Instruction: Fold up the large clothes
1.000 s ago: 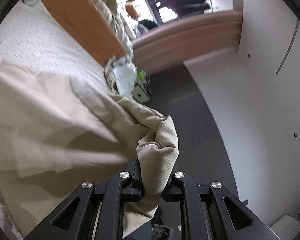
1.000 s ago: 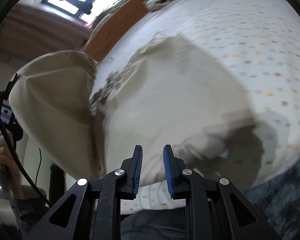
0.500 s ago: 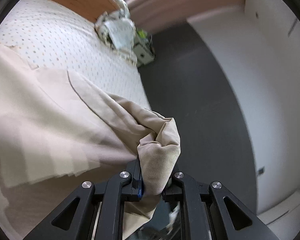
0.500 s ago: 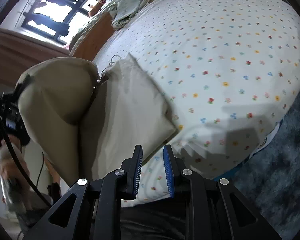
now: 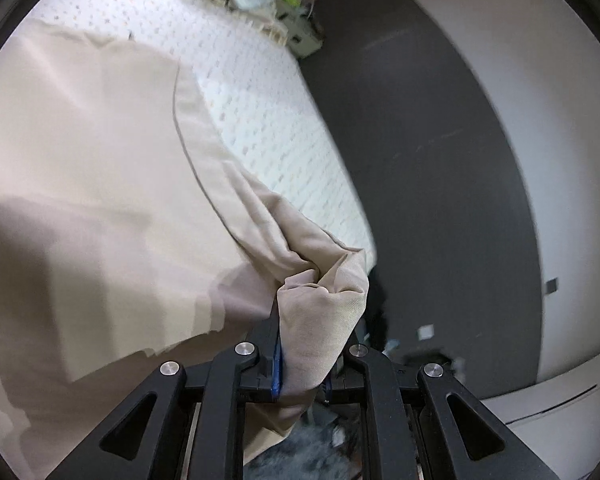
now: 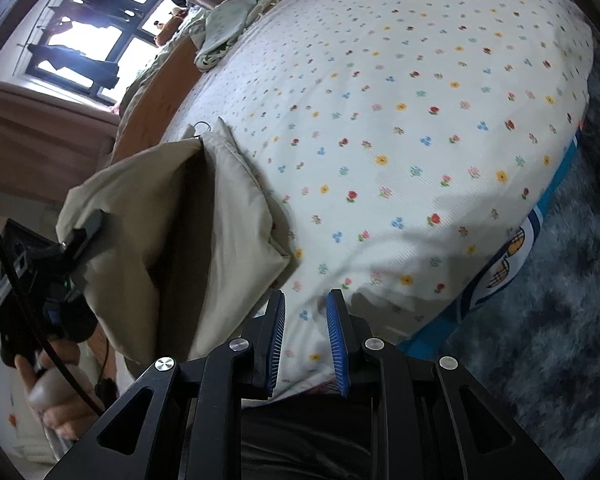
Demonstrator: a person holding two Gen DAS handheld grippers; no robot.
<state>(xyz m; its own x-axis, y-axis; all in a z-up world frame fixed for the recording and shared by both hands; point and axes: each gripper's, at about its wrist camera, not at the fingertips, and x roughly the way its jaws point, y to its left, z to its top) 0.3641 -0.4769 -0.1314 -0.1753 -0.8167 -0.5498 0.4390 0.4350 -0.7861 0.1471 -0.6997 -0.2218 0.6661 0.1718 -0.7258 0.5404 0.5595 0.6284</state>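
A large beige garment [image 5: 92,168] lies spread on the flower-print bed sheet [image 5: 268,120]. My left gripper [image 5: 306,360] is shut on a bunched corner of the beige garment and holds it lifted over the bed's edge. In the right wrist view the garment [image 6: 228,216] shows as a folded stack at the left, with its upper layer raised by the left gripper [image 6: 76,236]. My right gripper [image 6: 305,336] is open and empty, just right of the garment's near corner, over the sheet [image 6: 400,120].
A crumpled pale cloth [image 6: 224,28] lies at the far end of the bed by the wooden headboard [image 6: 156,108]. A window [image 6: 88,44] is beyond. Dark floor [image 5: 440,160] and a white wall [image 5: 560,120] run beside the bed. A shaggy blue-grey rug [image 6: 548,340] lies at the right.
My left gripper has carried the garment's corner across, laying more cloth flat. My right gripper has moved right off the garment and now sits over bare sheet, still open.
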